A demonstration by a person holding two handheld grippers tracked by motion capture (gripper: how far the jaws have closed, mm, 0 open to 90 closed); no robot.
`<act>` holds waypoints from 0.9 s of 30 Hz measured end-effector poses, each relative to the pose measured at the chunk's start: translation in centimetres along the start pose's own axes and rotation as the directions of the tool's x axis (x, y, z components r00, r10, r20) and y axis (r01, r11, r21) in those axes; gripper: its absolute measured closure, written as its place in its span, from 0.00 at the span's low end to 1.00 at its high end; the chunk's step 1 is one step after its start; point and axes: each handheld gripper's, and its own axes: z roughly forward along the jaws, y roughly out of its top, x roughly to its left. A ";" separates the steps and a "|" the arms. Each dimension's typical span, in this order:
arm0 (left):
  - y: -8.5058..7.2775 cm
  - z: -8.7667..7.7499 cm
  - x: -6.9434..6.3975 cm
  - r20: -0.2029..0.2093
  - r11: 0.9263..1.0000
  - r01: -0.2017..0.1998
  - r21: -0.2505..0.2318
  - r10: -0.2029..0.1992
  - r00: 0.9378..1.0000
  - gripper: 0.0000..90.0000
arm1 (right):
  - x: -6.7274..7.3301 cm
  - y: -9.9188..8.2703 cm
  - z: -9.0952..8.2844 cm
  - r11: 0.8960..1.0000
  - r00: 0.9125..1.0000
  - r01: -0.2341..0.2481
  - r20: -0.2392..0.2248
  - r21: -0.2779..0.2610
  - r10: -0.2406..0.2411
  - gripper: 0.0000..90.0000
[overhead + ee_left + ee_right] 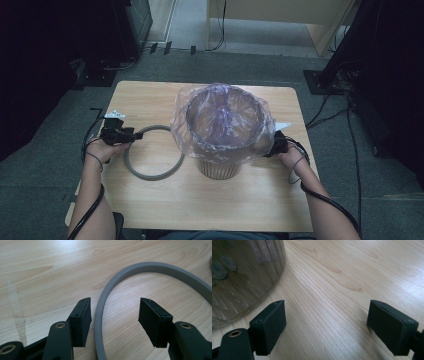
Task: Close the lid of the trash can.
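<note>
- Your left gripper (113,321) sits low over the table (150,97) with its jaws apart, and the grey ring (100,322) runs up between them. The pads do not press on it yet, so nothing is held.
- The band lies close beside the left-hand pad and well clear of the other, so the grip is off-centre. It passes from near you away through the gap before curving off to the right.
- That is the relation the pick-up turns on: the jaws straddle the band across its width, one pad outside the loop and one inside, so closing should pinch it squarely.
- In the high view the ring (152,175) lies flat, just to the bin side of your left gripper (125,135), its far arc near the bag-lined waste bin (225,130).
- Your right gripper (325,327) stands wide open over bare wood, empty, with the bin (244,277) just off one pad.
- Your left hand is plainly nearer the ring, so the lift is likely its job.
</note>
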 end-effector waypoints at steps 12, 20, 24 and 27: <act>-0.5 0.5 0.2 -0.051 0.998 -0.011 0.064 0.014 0.999 0.57 | 0.0 0.0 0.0 1.000 1.000 0.000 0.000 0.000 0.000 0.17; -0.4 0.6 -0.3 -0.109 0.991 -0.058 0.120 0.071 0.992 0.63 | 0.0 0.0 0.0 1.000 1.000 0.001 0.001 0.000 -0.001 0.17; -0.2 0.7 -0.7 -0.149 0.987 -0.058 0.153 0.081 0.986 0.70 | 0.0 0.0 0.0 1.000 1.000 0.000 0.001 0.000 0.000 0.17; -0.1 0.6 -1.1 -0.173 0.982 -0.063 0.177 0.094 0.980 0.76 | 0.0 0.0 0.0 1.000 1.000 -0.001 0.003 0.001 0.001 0.17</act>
